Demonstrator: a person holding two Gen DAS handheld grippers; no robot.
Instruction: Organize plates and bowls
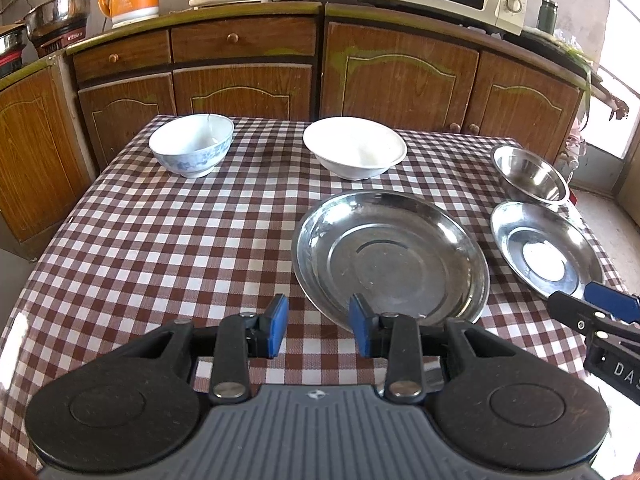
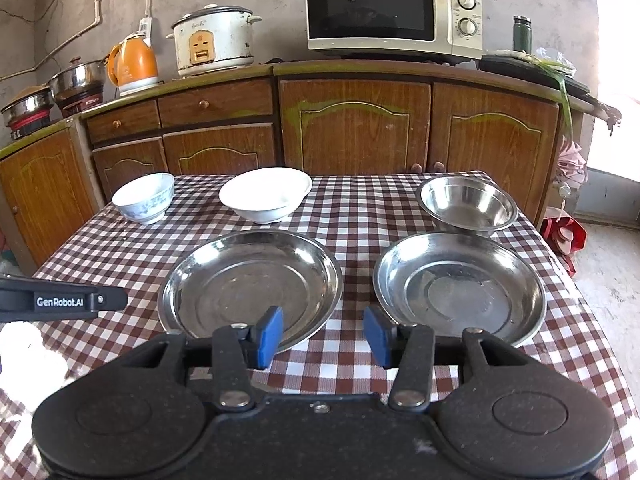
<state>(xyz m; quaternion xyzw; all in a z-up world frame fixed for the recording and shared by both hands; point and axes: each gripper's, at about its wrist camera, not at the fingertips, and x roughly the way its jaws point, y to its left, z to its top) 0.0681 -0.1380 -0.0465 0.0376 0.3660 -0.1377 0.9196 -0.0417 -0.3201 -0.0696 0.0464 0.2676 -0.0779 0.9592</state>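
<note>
steel plates [image 2: 250,284] and bowls [image 2: 266,196] empty, checked tablecloth [image 2: 352,208]

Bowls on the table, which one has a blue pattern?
The small porcelain bowl at the far left; the wide bowl is plain white, the third steel.

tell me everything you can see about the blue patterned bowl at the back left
The blue patterned bowl is a small, deep, white bowl, ceramic by its look, with a faint blue floral band round its outside and a narrow foot. It stands upright and looks empty, and a thin dark line at the far rim may be a crack. It sits on the checked tablecloth at the table's far left corner, left of the plain white bowl and apart from it. Nothing else touches it.
</note>
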